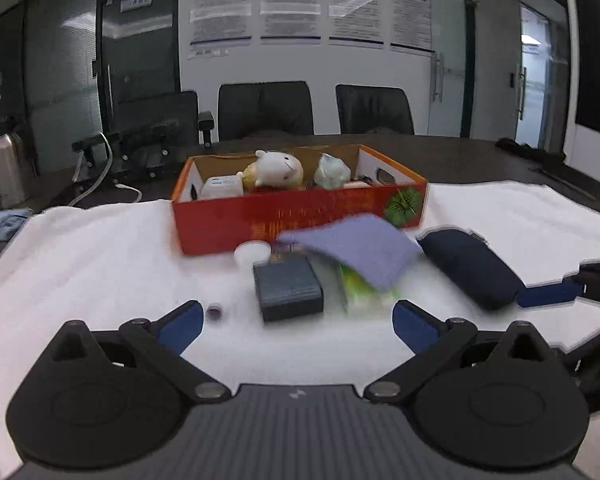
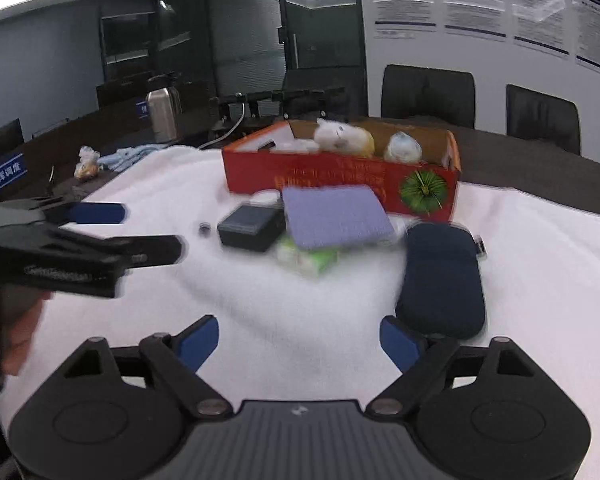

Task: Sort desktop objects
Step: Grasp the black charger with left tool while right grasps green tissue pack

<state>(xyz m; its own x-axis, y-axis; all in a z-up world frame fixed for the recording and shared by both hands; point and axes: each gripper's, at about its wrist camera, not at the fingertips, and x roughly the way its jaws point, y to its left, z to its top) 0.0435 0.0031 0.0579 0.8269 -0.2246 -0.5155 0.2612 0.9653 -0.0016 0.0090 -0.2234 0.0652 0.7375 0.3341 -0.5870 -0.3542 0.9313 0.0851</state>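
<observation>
A red cardboard box (image 1: 296, 216) (image 2: 340, 178) stands on the white cloth and holds a white plush toy (image 1: 278, 168) and other items. In front of it lie a purple cloth (image 1: 360, 250) (image 2: 334, 216), a green packet (image 1: 364, 292) (image 2: 308, 258) under it, a black box (image 1: 288, 288) (image 2: 250, 226), a white lid (image 1: 252, 252), a small dark cap (image 1: 215, 312) (image 2: 204, 229) and a navy pouch (image 1: 470, 268) (image 2: 440, 280). My left gripper (image 1: 298, 320) is open and empty before the black box. My right gripper (image 2: 300, 338) is open and empty beside the pouch.
The white cloth (image 1: 100, 256) covers a dark conference table (image 1: 480, 160). A steel flask (image 2: 162, 114), cables and a stand are at the back left. Black chairs (image 1: 374, 108) line the far side. The left gripper also shows in the right wrist view (image 2: 100, 236).
</observation>
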